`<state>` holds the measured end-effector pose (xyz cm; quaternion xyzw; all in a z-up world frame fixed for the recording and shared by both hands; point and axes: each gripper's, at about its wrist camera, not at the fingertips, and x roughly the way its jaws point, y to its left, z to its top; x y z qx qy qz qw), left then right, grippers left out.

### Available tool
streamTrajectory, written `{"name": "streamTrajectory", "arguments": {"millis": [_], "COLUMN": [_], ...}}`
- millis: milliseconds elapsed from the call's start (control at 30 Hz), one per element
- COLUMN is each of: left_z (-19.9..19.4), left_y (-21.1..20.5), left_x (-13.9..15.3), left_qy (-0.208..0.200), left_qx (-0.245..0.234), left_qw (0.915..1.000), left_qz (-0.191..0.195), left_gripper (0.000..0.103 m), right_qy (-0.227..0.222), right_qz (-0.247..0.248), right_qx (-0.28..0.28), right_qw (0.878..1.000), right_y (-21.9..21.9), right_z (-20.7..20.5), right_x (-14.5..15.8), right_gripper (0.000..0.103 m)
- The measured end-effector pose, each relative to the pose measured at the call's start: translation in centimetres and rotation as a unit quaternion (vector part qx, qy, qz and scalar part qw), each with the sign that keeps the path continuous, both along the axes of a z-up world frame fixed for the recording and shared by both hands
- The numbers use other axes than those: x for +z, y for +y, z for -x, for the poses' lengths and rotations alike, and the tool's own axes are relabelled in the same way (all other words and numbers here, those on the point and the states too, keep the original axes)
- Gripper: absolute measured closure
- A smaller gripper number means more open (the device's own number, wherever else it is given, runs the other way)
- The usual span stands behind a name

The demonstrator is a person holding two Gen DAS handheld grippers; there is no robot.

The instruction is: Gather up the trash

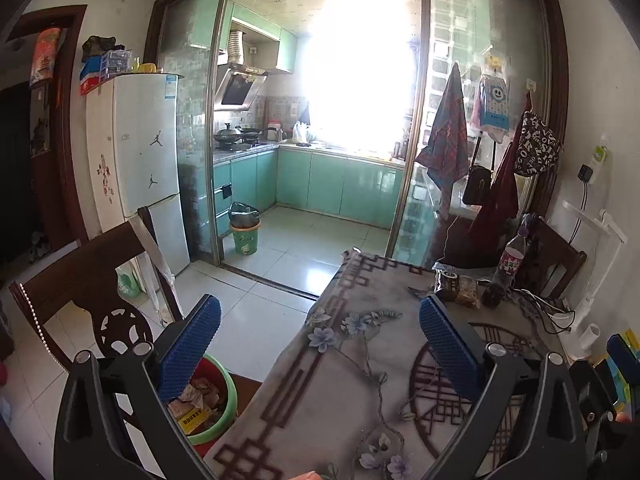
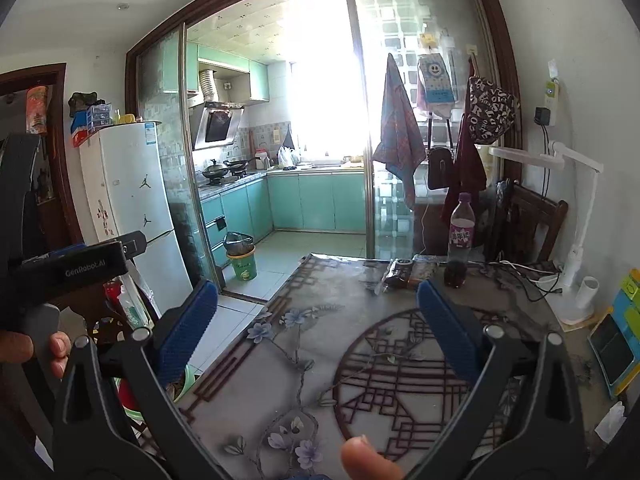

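While you hold both spread and empty | table (image 1: 320, 400): patterned cloth | bin (image 1: 224, 408): beside table's left edge, full | wrapper (image 2: 408, 274), bottle (image 2: 460, 236): far edge | left hand-held gripper (image 1: 320, 344), right hand-held gripper (image 2: 316, 326): reach for wrapper first, pinch squarely.

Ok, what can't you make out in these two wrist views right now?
- Left wrist view: the green-rimmed red waste bin beside the table is half hidden by the left gripper's finger.
- Both views: the kitchen window is washed out by glare.
- Right wrist view: the purple-labelled plastic bottle's label print is too small.
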<state>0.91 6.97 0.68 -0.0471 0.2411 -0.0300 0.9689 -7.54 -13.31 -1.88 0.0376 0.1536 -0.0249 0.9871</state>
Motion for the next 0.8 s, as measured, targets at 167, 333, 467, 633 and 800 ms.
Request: {"name": "streamTrajectory", "arguments": {"millis": [167,333,467,633,800], "left_z": [0.7,1.2,1.4,1.6,1.6], "left_y": [-0.6,-1.1,-1.4,-1.7,-2.2], "left_x": [-0.4,-0.8,-0.8,-0.7,-0.4], "left_qy": [0.012,0.021,0.025,0.023,0.02], "left_qx": [0.012,0.022,0.028,0.031,0.031], "left_qw": [0.9999,0.9995,0.9993,0.9992,0.9991], "left_qz": [0.003,-0.004,-0.006,-0.012,-0.02], "left_gripper": [0.008,0.008,0.008,0.008,0.008], "right_qy": [0.005,0.016,0.018,0.017,0.017], "right_qz": [0.002,-0.002,-0.001,-0.002,-0.004], "right_qx": [0.002,0.009,0.015,0.016,0.015], "right_qw": [1.0,1.0,1.0,1.0,1.0], "right_y": [-1.1,-1.9,-1.9,-2.1,-2.3], "right_z": [0.9,1.0,1.2,1.2,1.3], "right_x": [-0.1,-0.5,-0.5,-0.4,-0.4], "right_gripper": [0.005,0.005,0.005,0.005,0.005]}}
